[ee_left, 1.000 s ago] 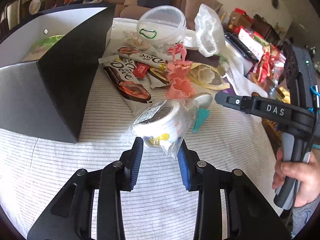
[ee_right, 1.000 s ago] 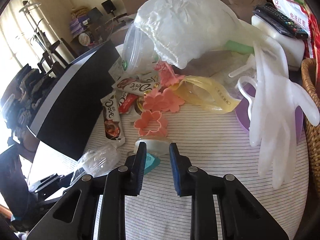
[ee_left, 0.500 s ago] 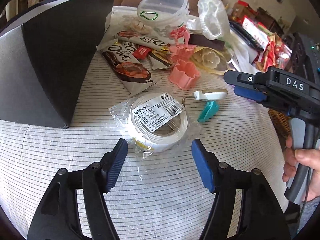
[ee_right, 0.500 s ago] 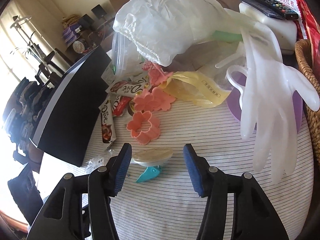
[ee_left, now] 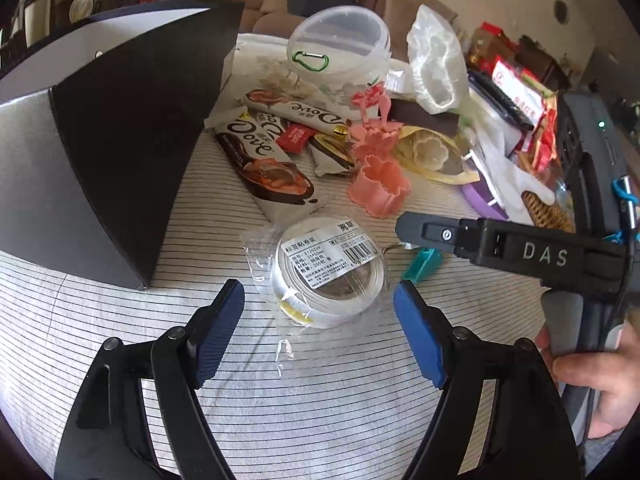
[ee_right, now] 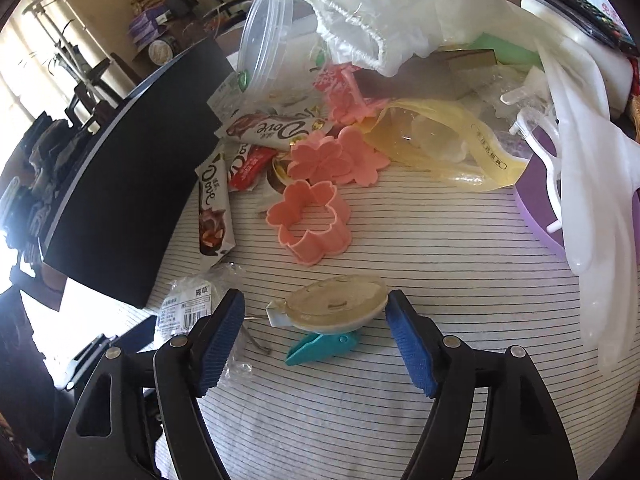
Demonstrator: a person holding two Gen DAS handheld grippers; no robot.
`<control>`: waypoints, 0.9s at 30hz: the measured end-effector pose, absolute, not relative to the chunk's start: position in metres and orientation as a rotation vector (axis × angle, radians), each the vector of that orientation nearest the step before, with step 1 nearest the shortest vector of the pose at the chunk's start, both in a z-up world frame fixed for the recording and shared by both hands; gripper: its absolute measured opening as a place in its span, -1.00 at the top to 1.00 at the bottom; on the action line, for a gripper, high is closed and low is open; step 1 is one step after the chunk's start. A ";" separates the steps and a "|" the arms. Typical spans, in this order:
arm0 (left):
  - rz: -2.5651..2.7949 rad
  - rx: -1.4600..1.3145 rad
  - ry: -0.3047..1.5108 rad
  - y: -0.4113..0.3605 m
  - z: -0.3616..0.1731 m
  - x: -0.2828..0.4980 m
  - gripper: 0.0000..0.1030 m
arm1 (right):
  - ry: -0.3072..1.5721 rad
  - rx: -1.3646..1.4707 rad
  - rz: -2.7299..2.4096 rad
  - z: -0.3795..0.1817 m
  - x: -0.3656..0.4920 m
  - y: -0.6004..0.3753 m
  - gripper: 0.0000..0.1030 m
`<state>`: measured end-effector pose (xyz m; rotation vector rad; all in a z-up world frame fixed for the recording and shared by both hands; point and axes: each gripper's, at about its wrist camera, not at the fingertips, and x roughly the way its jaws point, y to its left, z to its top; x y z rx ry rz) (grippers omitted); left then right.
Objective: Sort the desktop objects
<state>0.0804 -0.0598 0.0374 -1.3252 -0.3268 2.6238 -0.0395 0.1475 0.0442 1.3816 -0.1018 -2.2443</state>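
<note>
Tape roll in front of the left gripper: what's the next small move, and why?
Probably ease the left gripper forward and down so its pads straddle the bagged tape roll, then close. Its jaws are opening, nothing is pressed between them, and the roll lies free on the striped cloth, just ahead of the fingertips.

Black left gripper (ee_left: 318, 312) with ribbed blue pads (ee_left: 218, 334), silver screws, white "DAS" lettering.

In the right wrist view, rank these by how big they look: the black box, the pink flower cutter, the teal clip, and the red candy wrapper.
1. black box
2. pink flower cutter
3. teal clip and red candy wrapper: look alike, and the clip is nearer, so unranked.
</note>
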 end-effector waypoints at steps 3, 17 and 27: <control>2.602 -1.342 -0.313 -0.058 0.031 0.077 -0.43 | -0.049 1.380 -2.253 0.041 -0.036 0.145 -0.22; 2.531 -1.152 -0.414 -0.064 0.083 0.095 0.08 | -0.184 1.216 -2.274 0.084 -0.024 0.176 0.00; 2.515 -1.039 -0.541 -0.111 0.148 0.101 0.12 | -0.333 1.039 -2.232 0.137 -0.005 0.173 0.00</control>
